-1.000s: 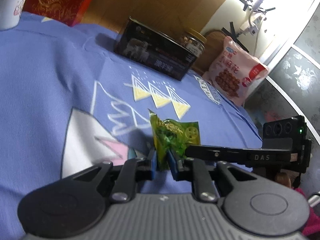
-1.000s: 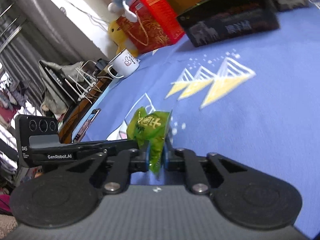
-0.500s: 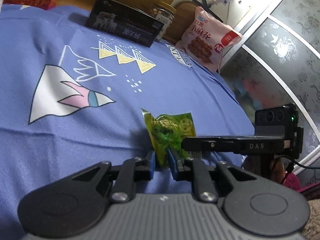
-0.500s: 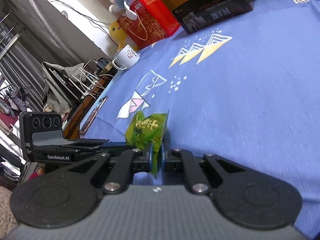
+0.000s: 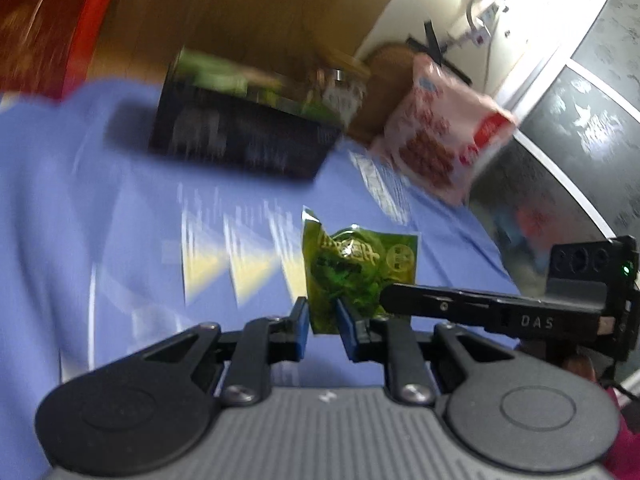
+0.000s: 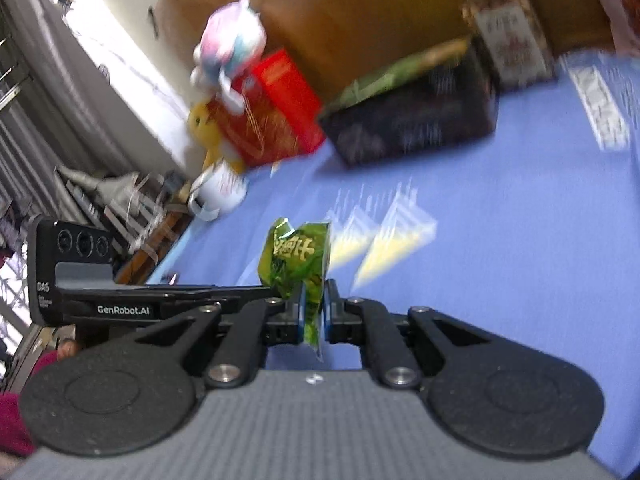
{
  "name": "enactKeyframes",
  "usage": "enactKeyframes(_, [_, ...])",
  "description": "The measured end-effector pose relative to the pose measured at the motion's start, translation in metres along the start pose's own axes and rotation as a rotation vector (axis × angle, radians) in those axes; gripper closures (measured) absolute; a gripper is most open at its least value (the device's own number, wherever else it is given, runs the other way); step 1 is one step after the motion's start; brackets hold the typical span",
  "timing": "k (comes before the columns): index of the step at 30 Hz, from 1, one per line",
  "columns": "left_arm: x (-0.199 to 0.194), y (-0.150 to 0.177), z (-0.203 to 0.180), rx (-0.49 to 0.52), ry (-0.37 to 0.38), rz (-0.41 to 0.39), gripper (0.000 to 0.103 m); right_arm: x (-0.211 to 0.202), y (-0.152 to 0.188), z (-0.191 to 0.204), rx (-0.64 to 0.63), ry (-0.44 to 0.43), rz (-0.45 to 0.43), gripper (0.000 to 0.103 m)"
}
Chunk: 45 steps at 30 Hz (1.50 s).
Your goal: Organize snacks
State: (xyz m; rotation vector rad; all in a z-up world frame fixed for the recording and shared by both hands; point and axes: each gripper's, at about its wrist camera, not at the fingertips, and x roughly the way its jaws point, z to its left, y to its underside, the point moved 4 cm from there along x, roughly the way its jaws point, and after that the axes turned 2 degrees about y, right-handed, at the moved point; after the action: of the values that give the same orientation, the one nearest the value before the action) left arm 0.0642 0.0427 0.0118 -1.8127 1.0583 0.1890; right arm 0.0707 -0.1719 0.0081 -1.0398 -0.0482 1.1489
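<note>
My left gripper (image 5: 323, 320) is shut on a small green snack packet (image 5: 356, 268) and holds it upright above the blue cloth (image 5: 80, 240). My right gripper (image 6: 313, 314) is shut on another small green snack packet (image 6: 298, 258), also held off the cloth. A black box (image 5: 240, 140) stands at the far side of the cloth with green packets showing in its open top; it also shows in the right wrist view (image 6: 412, 120). Each gripper's body shows at the side of the other's view. Both views are motion-blurred.
A pink-and-white snack bag (image 5: 444, 140) leans at the back right, beside a jar (image 5: 340, 88). The jar (image 6: 508, 40), a red gift bag (image 6: 272, 116) with a plush toy (image 6: 232, 44) and a white mug (image 6: 218, 194) stand at the cloth's far edge.
Both grippers, each still holding its green packet, have swung up and forward toward the black box, which now looks nearer and larger. The views have become blurred.
</note>
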Motion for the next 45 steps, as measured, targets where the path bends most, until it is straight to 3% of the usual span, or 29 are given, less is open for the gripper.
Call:
enactKeyframes(10, [0.074,-0.142,0.011,0.018,-0.099,-0.099,0.085,0.040,-0.125,-0.040,-0.086,0.080,-0.153,0.089])
enactKeyframes(14, [0.111,-0.169,0.023,0.031,-0.155,-0.100,0.086,0.070,-0.155,-0.056,-0.119,0.135,-0.159,0.087])
enactKeyframes(18, [0.132,-0.179,0.030,0.081,-0.254,-0.120,0.081,0.098,-0.159,-0.061,-0.260,0.280,-0.180,0.086])
enactKeyframes(25, [0.118,-0.164,0.028,0.080,-0.284,-0.131,0.078,0.073,-0.143,-0.067,-0.248,0.361,-0.300,0.077])
enactKeyframes(28, [0.103,-0.153,0.018,0.077,-0.289,-0.140,0.078,0.049,-0.133,-0.061,-0.218,0.354,-0.339,0.076])
enactKeyframes(32, [0.079,-0.129,-0.002,0.109,-0.305,-0.155,0.070,0.022,-0.106,-0.047,-0.179,0.337,-0.367,0.067])
enactKeyframes(36, [0.058,-0.097,-0.017,0.117,-0.307,-0.150,0.068,0.005,-0.066,-0.032,-0.158,0.337,-0.356,0.067])
enactKeyframes(45, [0.019,-0.014,-0.036,0.157,-0.415,-0.133,0.042,-0.011,0.016,0.000,-0.047,0.307,-0.277,0.061])
